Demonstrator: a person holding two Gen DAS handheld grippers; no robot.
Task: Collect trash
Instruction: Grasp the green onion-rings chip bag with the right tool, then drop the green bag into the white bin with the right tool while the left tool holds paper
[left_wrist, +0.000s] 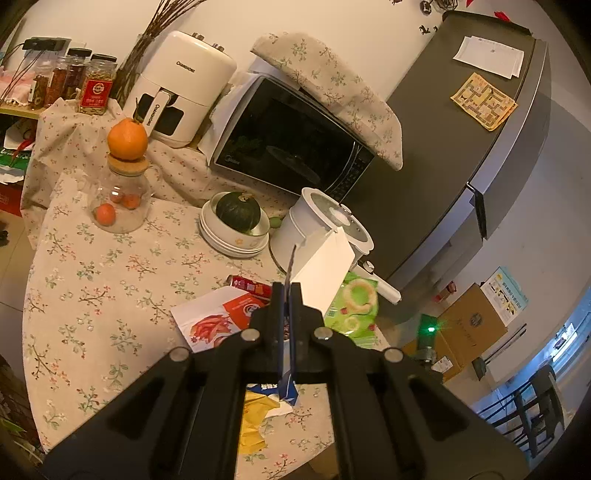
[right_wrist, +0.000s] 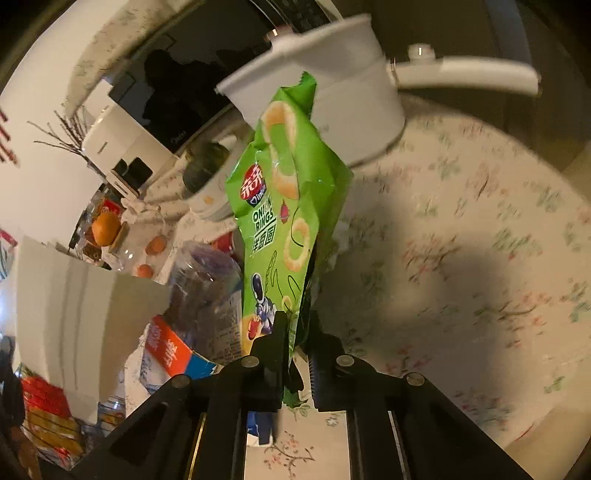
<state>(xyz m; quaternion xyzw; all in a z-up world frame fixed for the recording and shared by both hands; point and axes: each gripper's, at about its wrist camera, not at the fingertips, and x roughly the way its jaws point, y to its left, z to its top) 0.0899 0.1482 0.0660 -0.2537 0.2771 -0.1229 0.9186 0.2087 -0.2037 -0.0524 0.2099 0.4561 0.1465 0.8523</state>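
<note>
Two grippers are both busy now. Your right gripper (right_wrist: 295, 332) has its fingers clenched on the bottom edge of the green crinkly onion-ring snack bag (right_wrist: 284, 206), which stands up in front of the camera, lifted above the floral tablecloth (right_wrist: 461, 258). Your left gripper (left_wrist: 287, 295) is also closed, pinching the thin dark rim of the white paper bag (left_wrist: 325, 273) that stands open on the table; I judge this bag is where the trash goes.

The snack bag looks very light and soft, and its foil is slippery, so it can flop or slide out of the pads. You hold only a narrow seam; the flat sealed seam is the best place, and a grip a little deeper on it would be safer. The paper bag is thin and will fold easily, so hold its mouth steady.

Around you there is more litter: a red and white flat carton (left_wrist: 218, 317) and a yellow torn wrapper (left_wrist: 255, 421). Just behind the snack bag stands the white electric pot (right_wrist: 332, 103) with its long handle, and a stack of white bowls with a dark green squash (left_wrist: 238, 214). These stand close, so do not swing the bag against them.
</note>
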